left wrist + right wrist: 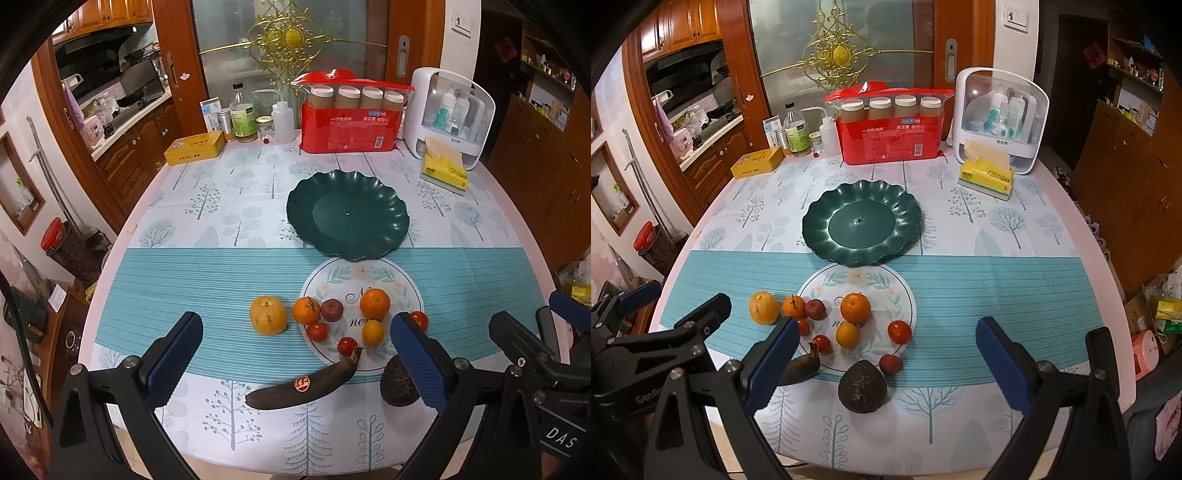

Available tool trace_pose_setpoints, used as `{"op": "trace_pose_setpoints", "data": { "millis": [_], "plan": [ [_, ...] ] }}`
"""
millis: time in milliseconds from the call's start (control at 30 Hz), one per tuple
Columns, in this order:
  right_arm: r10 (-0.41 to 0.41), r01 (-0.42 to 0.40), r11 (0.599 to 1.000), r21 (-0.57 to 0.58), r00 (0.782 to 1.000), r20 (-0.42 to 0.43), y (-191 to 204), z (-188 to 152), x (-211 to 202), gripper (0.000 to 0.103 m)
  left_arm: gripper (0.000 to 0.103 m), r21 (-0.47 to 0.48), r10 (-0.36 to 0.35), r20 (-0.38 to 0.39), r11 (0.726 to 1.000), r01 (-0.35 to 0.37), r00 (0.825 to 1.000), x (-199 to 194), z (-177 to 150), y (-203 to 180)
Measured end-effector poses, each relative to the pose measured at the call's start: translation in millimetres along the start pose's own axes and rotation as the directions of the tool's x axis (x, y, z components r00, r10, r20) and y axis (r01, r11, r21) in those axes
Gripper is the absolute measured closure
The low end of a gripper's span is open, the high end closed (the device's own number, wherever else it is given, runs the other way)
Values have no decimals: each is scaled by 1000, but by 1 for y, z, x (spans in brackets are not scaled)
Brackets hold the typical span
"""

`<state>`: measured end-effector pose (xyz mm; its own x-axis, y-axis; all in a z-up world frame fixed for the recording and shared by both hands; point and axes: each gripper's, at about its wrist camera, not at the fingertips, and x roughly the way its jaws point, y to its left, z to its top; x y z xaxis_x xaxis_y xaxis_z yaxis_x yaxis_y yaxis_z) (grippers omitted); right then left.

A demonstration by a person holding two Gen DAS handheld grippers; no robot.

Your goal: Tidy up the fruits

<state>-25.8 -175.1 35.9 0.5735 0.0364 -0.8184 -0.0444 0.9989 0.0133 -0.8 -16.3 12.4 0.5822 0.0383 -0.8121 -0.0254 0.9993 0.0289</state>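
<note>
In the left wrist view the left gripper (pixel 295 354) holds its two blue-padded fingers spread wide with nothing between them, one pad low at left and the other low at right of centre; the right-hand pad covers part of the avocado (pixel 397 384) and the edge of a small tomato (pixel 420 319), so neither shows whole. In the right wrist view the right gripper (pixel 886 363) is likewise spread and empty, its left pad hiding most of the blackened banana (pixel 805 365), of which only the stem end shows; the same banana lies in full at lower centre of the left view, with a red sticker on its skin. The fruits sit in a loose cluster at the centre of both frames on a printed white circle of the tablecloth (pixel 221 273): a yellow-orange citrus (pixel 268 315) furthest left, an orange with a stem (pixel 306 310), a dark reddish fruit (pixel 331 309) too small to name, a larger orange (pixel 375 303), a small yellow-orange fruit (pixel 372 332), and small red tomatoes. A reddish fruit (pixel 891 364) beside the avocado appears only in the right view. Above the cluster, at mid-frame, lies the dark green scalloped plate (pixel 391 206), bare, its near rim overlapping the top of the printed circle. Along the upper edge of the table stand a red pack of paper cups (pixel 349 129), a white storage case (pixel 448 114), a yellow tissue pack (pixel 445 170), a yellow tin (pixel 194 147) and bottles whose labels are unreadable. At the far lower right of the left view, the other gripper's black frame is cut off by the frame's edge.
</note>
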Motion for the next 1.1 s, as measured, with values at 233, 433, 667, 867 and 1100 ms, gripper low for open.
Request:
{"op": "trace_pose_setpoints", "data": {
  "millis": [233, 433, 667, 867, 1100],
  "plan": [
    [-15, 15, 1000, 9, 1000, 6, 6, 1, -3, 6, 2, 20, -11, 5, 1000, 11, 1000, 0, 3, 8],
    [-13, 13, 1000, 17, 1000, 2, 12, 2, -3, 6, 2, 31, -30, -5, 999, 30, 1000, 2, 3, 14],
    [-12, 12, 999, 30, 1000, -16, 18, -3, 2, 6, 2, 59, -59, -23, 996, 60, 998, 8, -1, 21],
    [-33, 34, 999, 32, 999, -34, 20, -14, 9, 7, 2, 106, -97, -23, 989, 99, 995, 15, -6, 23],
    [-50, 54, 997, 52, 995, -81, 16, -35, 25, 10, 2, 188, -133, -36, 973, 137, 990, 32, -18, 22]
  ]
}}
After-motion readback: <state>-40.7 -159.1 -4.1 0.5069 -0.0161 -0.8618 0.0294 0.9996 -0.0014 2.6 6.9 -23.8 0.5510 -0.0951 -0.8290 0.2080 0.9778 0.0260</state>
